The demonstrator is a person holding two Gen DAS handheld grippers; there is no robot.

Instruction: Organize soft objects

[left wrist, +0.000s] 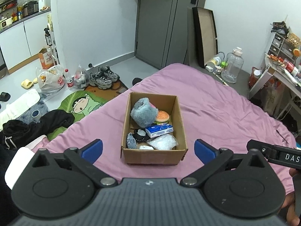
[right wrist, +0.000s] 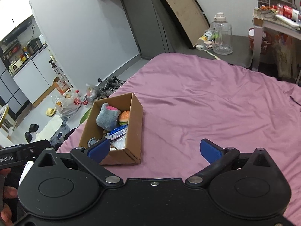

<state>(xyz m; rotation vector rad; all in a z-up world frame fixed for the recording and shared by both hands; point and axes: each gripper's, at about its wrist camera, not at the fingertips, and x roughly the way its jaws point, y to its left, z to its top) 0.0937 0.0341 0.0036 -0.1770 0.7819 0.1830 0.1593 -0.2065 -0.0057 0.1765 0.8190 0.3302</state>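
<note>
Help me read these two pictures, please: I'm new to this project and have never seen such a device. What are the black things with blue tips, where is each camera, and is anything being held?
No robot arm here: a person holds a two-finger gripper in each hand, and each gripper carries a wide-angle camera looking forward along its fingers. One picture comes from the left gripper, the other from the right gripper. The blue tips are the finger pads. Both grippers stand wide open and hold nothing.

Ahead, on a bed with a pink sheet, sits an open cardboard box. Inside it lie a grey plush toy, a burger toy, a blue tissue pack and a clear plastic bag. Around the box the sheet looks bare.
</note>
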